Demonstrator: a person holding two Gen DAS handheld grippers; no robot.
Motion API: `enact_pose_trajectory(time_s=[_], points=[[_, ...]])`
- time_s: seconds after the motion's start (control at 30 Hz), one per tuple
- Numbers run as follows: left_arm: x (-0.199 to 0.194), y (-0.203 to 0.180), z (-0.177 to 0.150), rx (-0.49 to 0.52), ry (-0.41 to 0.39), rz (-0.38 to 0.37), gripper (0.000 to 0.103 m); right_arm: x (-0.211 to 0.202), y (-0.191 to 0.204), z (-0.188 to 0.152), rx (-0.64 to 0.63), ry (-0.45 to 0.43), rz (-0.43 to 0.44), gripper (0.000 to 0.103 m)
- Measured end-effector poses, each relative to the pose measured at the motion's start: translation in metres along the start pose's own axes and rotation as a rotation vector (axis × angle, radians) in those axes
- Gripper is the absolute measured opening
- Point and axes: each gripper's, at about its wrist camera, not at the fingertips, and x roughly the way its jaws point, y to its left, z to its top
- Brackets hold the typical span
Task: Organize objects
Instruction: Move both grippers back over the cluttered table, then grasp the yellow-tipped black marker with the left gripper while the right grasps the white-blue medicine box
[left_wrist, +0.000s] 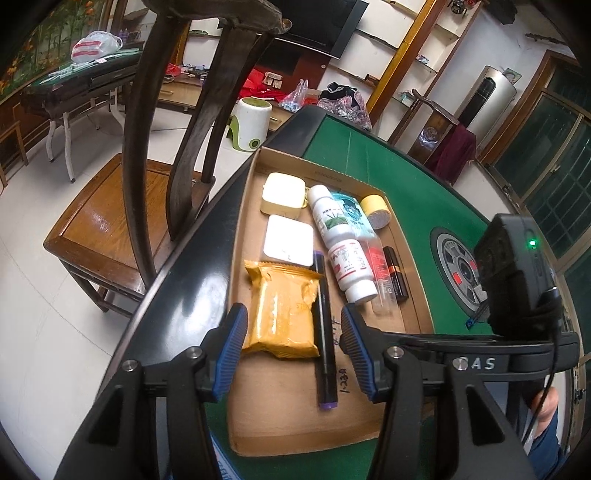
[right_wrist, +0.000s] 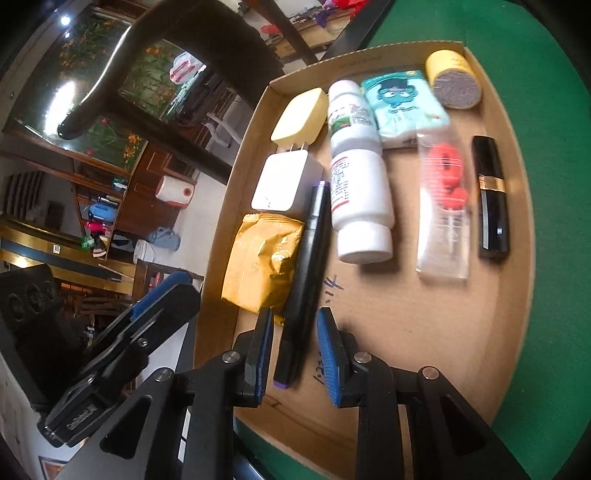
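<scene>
Table (left_wrist: 388, 173): green felt top with a dark rim; it carries the tray.
Cardboard tray (right_wrist: 406, 332): shallow and open, lying flat, with all the small things inside.
Left gripper (left_wrist: 291, 350): fingers apart over the tray's near end, nothing between the pads.
Right gripper (right_wrist: 295, 350): fingers narrow, either side of the pen's purple end; the blurred view seems to show small gaps, no grip.
Yellow packet (left_wrist: 280, 310): flat, beside the pen.
Black pen (right_wrist: 303, 280): lying between packet and white bottle (right_wrist: 360, 206).
</scene>
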Motion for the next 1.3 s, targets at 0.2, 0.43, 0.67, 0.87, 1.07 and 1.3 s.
enact_pose_trajectory(time_s=[0.2,0.43,0.67,0.87,1.07,1.3], points=[[0.0,-0.026,-0.009,0.058,-0.001,-0.01,0.057,-0.045,-0.027,-0.022,-0.014,-0.06,0.005,0.029],[0.013,-0.093,-0.024,0.208,0.028,-0.065,0.057,-0.129,-0.076,-0.051,0.031,-0.196,-0.015,0.029],[0.039,-0.2,-0.059,0.451,0.089,-0.186,0.06,-0.241,-0.155,-0.085,0.109,-0.436,-0.148,0.041],[0.067,-0.307,-0.11,0.779,0.114,-0.277,0.071,-0.301,-0.227,-0.112,0.273,-0.594,-0.154,0.047],[0.096,-0.374,-0.152,1.089,0.128,-0.268,0.077,-0.324,-0.26,-0.117,0.39,-0.643,-0.154,0.05],[0.136,-0.392,-0.157,1.043,0.228,-0.27,0.032,-0.328,-0.27,-0.122,0.449,-0.655,-0.234,0.058]])
